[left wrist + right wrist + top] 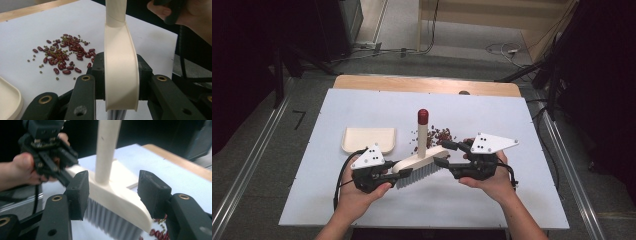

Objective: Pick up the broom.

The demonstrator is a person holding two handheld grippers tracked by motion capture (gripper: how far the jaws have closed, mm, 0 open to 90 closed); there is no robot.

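Above the white table (512, 200), left gripper (388, 173) jaws clamp the unlabelled brush (424, 161); right gripper (446, 154) jaws stand apart around its other end.

dustpan (8, 100) cut off (left gripper view), brush (117, 195) bristles blurred

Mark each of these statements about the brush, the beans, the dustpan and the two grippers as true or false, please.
1. The left gripper is shut on the brush head. True.
2. The right gripper clamps the brush handle. False: its jaws stand open on either side of the brush head, pads not pressing.
3. The beans lie inside the dustpan. False: they lie loose on the white table, beside the dustpan.
4. The brush handle stands upright with a red tip. True.
5. The pile holds red beans and small green ones. True.
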